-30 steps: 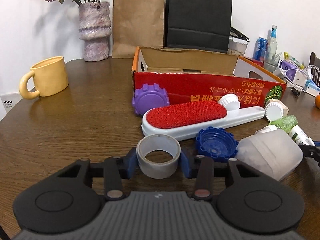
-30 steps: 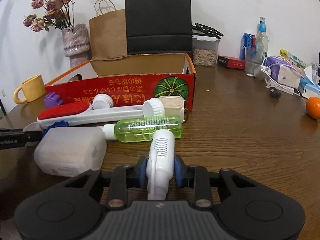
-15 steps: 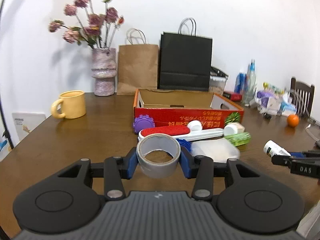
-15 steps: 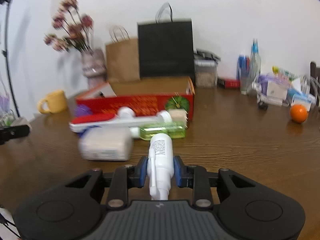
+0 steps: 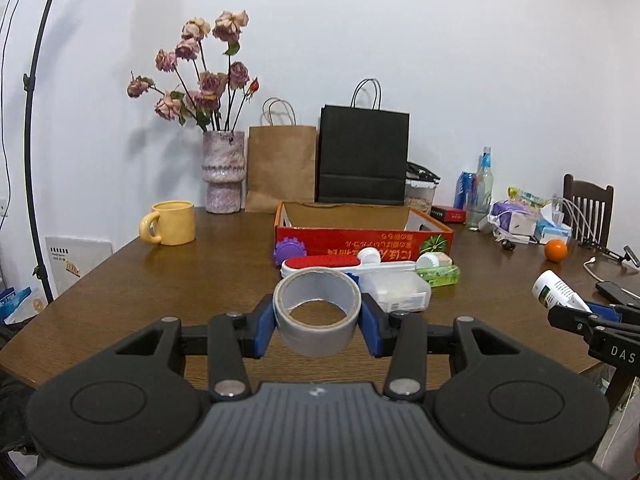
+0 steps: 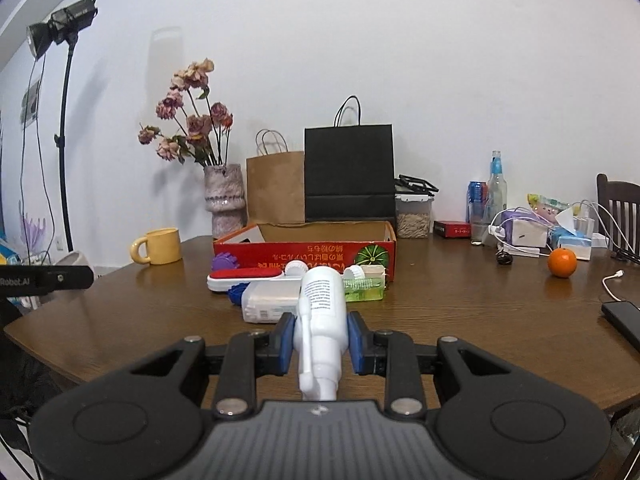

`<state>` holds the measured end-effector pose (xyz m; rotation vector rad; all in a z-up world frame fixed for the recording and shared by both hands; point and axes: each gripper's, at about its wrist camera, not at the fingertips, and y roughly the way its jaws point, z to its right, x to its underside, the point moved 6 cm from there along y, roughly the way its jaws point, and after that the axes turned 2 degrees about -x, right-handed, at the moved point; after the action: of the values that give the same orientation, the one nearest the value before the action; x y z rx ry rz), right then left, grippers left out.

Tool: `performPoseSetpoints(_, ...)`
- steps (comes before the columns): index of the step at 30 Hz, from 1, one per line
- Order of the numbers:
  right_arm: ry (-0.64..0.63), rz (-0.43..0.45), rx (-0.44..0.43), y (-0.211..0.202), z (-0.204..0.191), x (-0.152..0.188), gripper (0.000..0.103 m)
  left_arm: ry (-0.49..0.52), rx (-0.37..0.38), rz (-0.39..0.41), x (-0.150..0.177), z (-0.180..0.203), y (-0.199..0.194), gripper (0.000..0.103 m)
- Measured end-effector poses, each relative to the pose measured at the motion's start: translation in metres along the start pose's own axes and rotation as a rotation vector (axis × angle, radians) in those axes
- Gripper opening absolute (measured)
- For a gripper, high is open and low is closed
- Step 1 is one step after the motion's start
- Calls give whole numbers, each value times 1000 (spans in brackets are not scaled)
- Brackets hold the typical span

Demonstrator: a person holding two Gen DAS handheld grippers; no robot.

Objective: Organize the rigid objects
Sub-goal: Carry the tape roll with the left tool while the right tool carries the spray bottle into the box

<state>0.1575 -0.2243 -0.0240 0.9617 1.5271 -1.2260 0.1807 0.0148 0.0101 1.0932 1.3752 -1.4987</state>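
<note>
Between left gripper point(image 5: 318, 322) pads: tape roll point(image 5: 317, 314), clamped.

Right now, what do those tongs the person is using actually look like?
Both look alike: the left tongs and right tongs are matte black plastic with two round discs, silver screws, a ribbed grey base and blue pads on the fingers. White lettering marks their sides. No hand or sleeve shows.

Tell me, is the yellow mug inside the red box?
No, the yellow mug stands on the bare table, apart from the red box.
</note>
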Motion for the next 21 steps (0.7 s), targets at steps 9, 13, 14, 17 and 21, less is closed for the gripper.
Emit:
performPoseSetpoints(9, 11, 16, 8, 5, 8, -3, 27, 15, 8, 13, -5, 6, 10, 44)
performPoseSetpoints(13, 6, 7, 2, 29, 15, -14, 27, 23, 12, 27, -20, 5, 33, 44)
performPoseSetpoints(14, 9, 8, -6, 38, 19, -22, 27, 22, 20, 33, -27, 5, 42, 44)
performPoseSetpoints(17, 30, 8, -35, 68, 29, -47, 27, 46, 21, 46, -52, 4, 76, 44)
performPoseSetpoints(21, 21, -16, -63, 132, 45, -91, 27, 73, 18, 30, -94, 3, 141, 44)
